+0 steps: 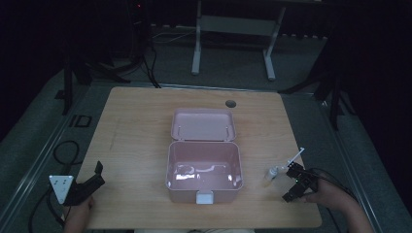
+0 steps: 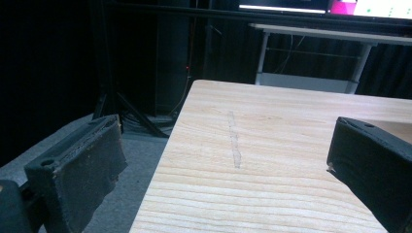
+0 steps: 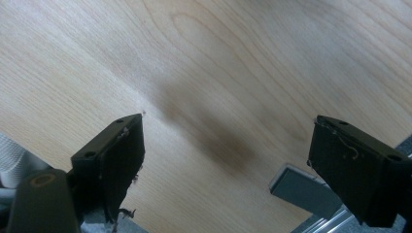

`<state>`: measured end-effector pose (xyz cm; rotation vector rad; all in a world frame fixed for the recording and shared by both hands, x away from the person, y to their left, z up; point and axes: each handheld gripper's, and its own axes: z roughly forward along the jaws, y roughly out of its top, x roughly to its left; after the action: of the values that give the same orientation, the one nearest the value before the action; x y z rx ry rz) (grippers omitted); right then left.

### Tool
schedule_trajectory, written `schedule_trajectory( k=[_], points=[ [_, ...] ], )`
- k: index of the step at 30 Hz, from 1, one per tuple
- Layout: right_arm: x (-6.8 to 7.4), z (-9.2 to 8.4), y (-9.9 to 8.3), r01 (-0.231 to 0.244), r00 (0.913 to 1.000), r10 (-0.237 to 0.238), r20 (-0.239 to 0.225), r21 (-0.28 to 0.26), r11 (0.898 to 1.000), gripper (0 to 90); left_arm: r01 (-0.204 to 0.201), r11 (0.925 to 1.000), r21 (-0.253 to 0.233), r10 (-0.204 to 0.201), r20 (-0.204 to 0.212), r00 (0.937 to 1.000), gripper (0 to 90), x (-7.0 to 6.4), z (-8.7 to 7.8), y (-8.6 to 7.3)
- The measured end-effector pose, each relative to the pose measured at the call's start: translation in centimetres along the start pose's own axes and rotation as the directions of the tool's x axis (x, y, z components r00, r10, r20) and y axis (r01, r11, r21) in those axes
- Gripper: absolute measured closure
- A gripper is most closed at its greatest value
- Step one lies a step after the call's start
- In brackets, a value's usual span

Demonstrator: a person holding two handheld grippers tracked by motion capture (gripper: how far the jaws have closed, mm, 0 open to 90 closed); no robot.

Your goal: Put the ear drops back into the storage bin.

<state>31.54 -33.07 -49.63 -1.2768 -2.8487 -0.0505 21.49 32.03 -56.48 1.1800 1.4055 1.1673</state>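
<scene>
pink box [image 1: 204, 170] open, nothing visible inside, small bottle [image 1: 270, 175] just right

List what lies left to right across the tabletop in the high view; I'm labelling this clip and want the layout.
Left hand-held gripper → pink box, lid open → small bottle → right hand-held gripper, beside the bottle, not holding it.
</scene>
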Motion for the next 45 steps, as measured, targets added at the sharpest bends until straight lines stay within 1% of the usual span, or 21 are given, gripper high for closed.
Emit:
schedule_trajectory(
  k=[1, 3, 5, 7, 9, 11, 16, 18, 21, 23, 26, 28, 30, 32, 34, 36, 38, 43, 45],
  points=[
    [-0.1, 0.0, 0.2, 0.005, 1.0, -0.005, 0.004, 0.001, 1.0, 13.7, -0.001, 1.0, 0.0, 0.001, 0.0, 1.0, 0.4, 0.0, 0.0, 0.0],
    [-0.3, 0.0, 0.7, -0.003, 1.0, 0.003, 0.007, 0.008, 1.0, 15.3, -0.001, 1.0, 0.0, 0.001, 0.001, 1.0, 0.4, 0.0, 0.0, 0.0],
    [-0.4, -0.1, 1.2, 0.001, 1.0, -0.001, -0.005, 0.01, 1.0, 17.6, -0.002, 1.0, 0.0, 0.002, 0.001, 1.0, 0.4, 0.0, 0.0, 0.0],
    [-0.4, -0.2, 1.8, 0.005, 0.9999, -0.004, -0.013, 0.011, 1.0, 17.7, -0.002, 1.0, 0.001, 0.002, 0.002, 1.0, 0.4, 0.0, 0.0, 0.0],
    [-0.5, -0.2, 2.4, 0.014, 0.9999, -0.014, -0.005, 0.013, 1.0, 17.8, -0.003, 1.0, 0.002, 0.003, 0.001, 1.0, 0.4, 0.0, 0.0, 0.0],
    [-0.5, -0.3, 2.9, 0.012, 0.9999, -0.012, -0.012, 0.012, 1.0, 20.5, -0.006, 1.0, 0.002, 0.006, 0.001, 1.0, 0.4, -0.1, 0.0, 0.0],
    [-0.6, -0.6, 4.2, 0.009, 0.9999, -0.009, -0.009, 0.001, 1.0, 21.7, -0.008, 1.0, 0.002, 0.008, 0.006, 1.0, 0.4, -0.1, 0.0, 0.0],
    [-0.6, -0.8, 4.8, 0.011, 0.9999, -0.011, -0.005, 0.0, 1.0, 22.8, -0.008, 1.0, 0.002, 0.008, 0.006, 0.9999, 0.4, 0.0, 0.0, 0.0],
    [-0.5, -0.9, 5.3, 0.021, 0.9997, -0.021, -0.012, 0.004, 1.0, 23.6, -0.006, 1.0, 0.0, 0.006, 0.007, 1.0, 0.4, 0.0, 0.0, 0.0],
    [-0.4, -0.8, 5.7, 0.034, 0.9993, -0.034, -0.017, 0.012, 0.999, 24.1, -0.006, 1.0, 0.0, 0.006, 0.008, 0.9999, 0.4, 0.0, 0.0, 0.0],
    [-0.4, -0.9, 6.2, 0.036, 0.9991, -0.036, -0.024, 0.011, 0.999, 24.4, -0.005, 1.0, 0.0, 0.005, 0.009, 0.9999, 0.4, 0.0, 0.0, 0.0],
    [-0.4, -0.8, 6.7, 0.037, 0.999, -0.036, -0.026, 0.011, 0.999, 26.7, -0.002, 1.0, -0.002, 0.002, 0.008, 1.0, 0.4, 0.0, 0.0, 0.0],
    [-0.4, -0.7, 7.0, 0.039, 0.999, -0.039, -0.024, 0.013, 0.999, 26.7, -0.002, 1.0, -0.003, 0.002, 0.009, 1.0, 0.4, 0.0, 0.0, 0.0],
    [-0.3, -0.5, 7.4, 0.037, 0.9988, -0.037, -0.034, 0.016, 0.999, 26.8, -0.002, 1.0, -0.003, 0.002, 0.01, 1.0, 0.4, 0.0, 0.0, 0.0],
    [-0.3, -0.3, 7.7, 0.045, 0.9986, -0.045, -0.03, 0.021, 0.999, 26.9, -0.001, 1.0, -0.002, 0.001, 0.011, 0.9999, 0.4, 0.0, 0.0, 0.0],
    [-0.3, -0.1, 7.9, 0.039, 0.9988, -0.038, -0.029, 0.027, 0.999, 31.0, 0.0, 1.0, -0.003, 0.0, 0.012, 0.9999, 0.4, 0.0, 0.0, 0.0],
    [-0.5, 0.0, 8.2, 0.034, 0.999, -0.034, -0.028, 0.021, 0.999, 32.9, 0.0, 1.0, -0.003, 0.0, 0.014, 0.9999, 0.4, 0.0, 0.0, 0.0],
    [-0.4, 0.2, 8.5, 0.052, 0.9982, -0.051, -0.031, 0.04, 0.998, 38.8, 0.0, 1.0, -0.003, 0.0, 0.015, 0.9999, 0.4, 0.0, 0.0, 0.0],
    [-0.3, 0.3, 8.7, 0.052, 0.9983, -0.05, -0.03, 0.051, 0.997, 42.4, 0.0, 1.0, -0.003, 0.0, 0.015, 0.9999, 0.4, 0.0, 0.0, 0.0]
  ],
)
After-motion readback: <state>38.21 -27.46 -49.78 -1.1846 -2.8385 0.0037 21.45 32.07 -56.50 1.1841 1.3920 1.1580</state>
